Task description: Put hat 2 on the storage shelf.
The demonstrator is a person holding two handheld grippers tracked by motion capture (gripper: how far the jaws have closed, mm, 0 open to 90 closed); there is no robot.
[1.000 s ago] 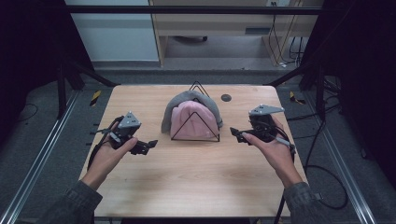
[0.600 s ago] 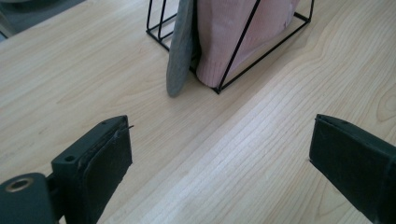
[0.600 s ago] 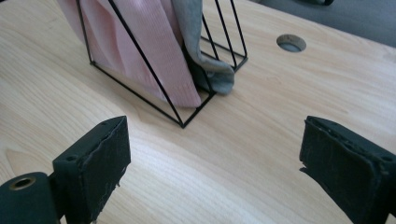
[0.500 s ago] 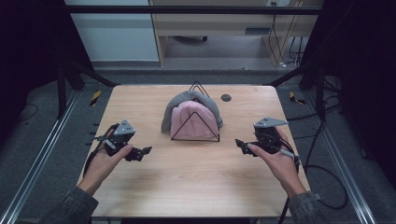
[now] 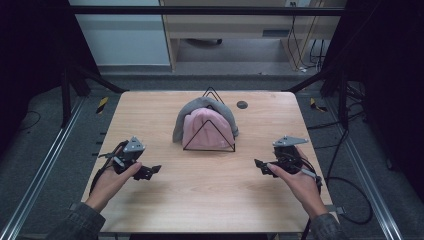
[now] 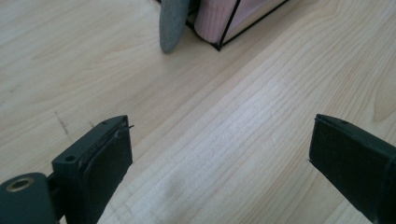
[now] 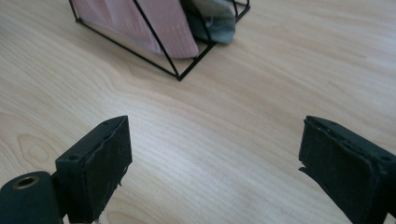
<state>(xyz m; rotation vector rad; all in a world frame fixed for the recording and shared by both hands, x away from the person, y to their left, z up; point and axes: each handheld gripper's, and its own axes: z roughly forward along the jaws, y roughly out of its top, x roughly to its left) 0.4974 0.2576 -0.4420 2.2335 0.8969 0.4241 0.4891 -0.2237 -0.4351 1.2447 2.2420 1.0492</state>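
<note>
right gripper [image 7: 212, 158]: both black jaws wide apart, nothing between them, over bare wooden table [image 7: 261, 93]. ahead, a black wire rack [image 7: 180, 74] holds a pink cloth [image 7: 140, 21], a grey cloth [image 7: 215, 18] just behind it.

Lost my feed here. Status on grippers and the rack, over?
Left gripper open, empty, low over table. Right gripper open, empty. Pink hat and grey hat sit in the wire rack, untouched. Nothing between grippers and rack.
</note>
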